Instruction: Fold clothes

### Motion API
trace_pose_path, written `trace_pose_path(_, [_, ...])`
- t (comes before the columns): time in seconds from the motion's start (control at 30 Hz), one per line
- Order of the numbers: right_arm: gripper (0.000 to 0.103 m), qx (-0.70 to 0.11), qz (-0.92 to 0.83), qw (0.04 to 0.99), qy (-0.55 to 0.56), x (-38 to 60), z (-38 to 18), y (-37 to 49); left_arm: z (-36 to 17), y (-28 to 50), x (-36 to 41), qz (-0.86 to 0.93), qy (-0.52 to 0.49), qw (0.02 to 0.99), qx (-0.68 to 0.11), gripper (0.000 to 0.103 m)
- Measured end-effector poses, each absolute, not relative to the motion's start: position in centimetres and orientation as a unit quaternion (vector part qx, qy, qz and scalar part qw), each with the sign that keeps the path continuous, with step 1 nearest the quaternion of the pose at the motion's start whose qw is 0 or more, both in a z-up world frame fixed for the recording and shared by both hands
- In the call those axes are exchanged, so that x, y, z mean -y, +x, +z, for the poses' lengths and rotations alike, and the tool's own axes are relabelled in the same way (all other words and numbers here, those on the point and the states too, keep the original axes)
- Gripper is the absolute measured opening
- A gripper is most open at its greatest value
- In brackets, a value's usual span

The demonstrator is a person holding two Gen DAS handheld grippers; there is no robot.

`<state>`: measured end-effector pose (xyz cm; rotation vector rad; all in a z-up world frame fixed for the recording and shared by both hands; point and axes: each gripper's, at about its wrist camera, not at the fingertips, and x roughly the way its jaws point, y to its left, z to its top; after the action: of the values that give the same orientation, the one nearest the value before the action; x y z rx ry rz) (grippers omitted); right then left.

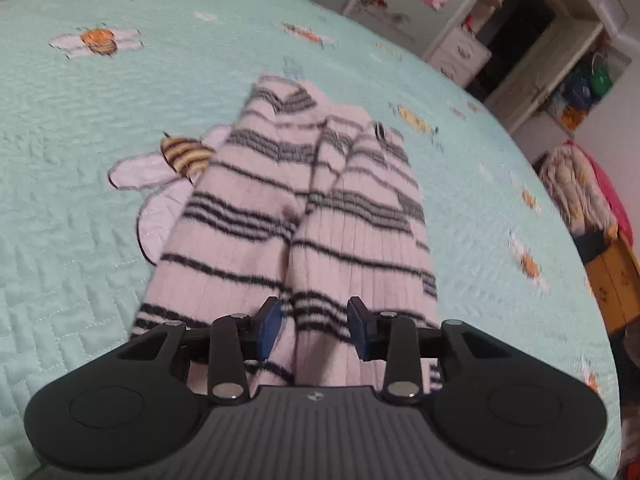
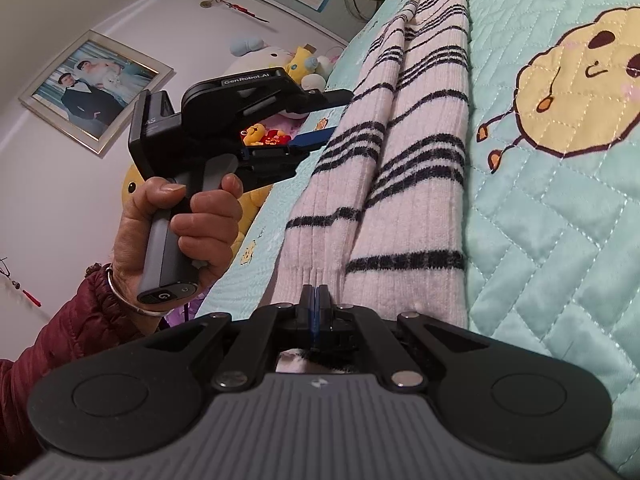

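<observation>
The striped garment (image 1: 304,208) lay lengthwise on the bed (image 1: 80,160), folded into two long rolls side by side, touching along their inner edges. The left tongs (image 1: 314,326) stood over its near end, one roll's end between the parted pads. The right tongs (image 2: 318,304) sat at the garment's other end, pads together against the hem. From there, the hand (image 2: 188,224) gripping the left tool was to the left of the bed. Shelves (image 1: 540,52) stood beyond the bed's far right edge, and soft toys (image 2: 296,64) lay at its far left.
</observation>
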<state>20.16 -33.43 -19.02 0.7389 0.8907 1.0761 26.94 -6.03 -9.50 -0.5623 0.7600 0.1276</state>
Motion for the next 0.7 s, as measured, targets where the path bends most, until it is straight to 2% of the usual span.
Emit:
trace_pose_path(0.13, [0.000,-0.401,0.484,0.704,0.332,33.2,-19.0,20.2,-8.1,26.1,6.2,0.055,-0.271,0.897,-0.344,0.035])
trace_pose_path(0.33, [0.000,-0.401,0.483,0.704,0.331,33.2,-18.9,20.1,-10.6,26.8,6.9,0.063,-0.267,0.877,-0.393,0.035])
trace_pose_path(0.5, [0.000,-0.400,0.484,0.704,0.331,33.3,-18.8,20.2,-11.2,27.4,6.1,0.057,-0.297,0.870,-0.389,0.034])
trace_pose_path(0.6, [0.000,-0.400,0.484,0.704,0.331,33.3,-18.8,20.1,-10.7,28.1,6.4,0.035,-0.287,0.876,-0.386,0.002])
trace_pose_path(0.7, [0.000,-0.400,0.484,0.704,0.331,33.3,-18.9,20.0,-9.0,28.1,7.6,0.043,-0.219,0.906,-0.360,0.002])
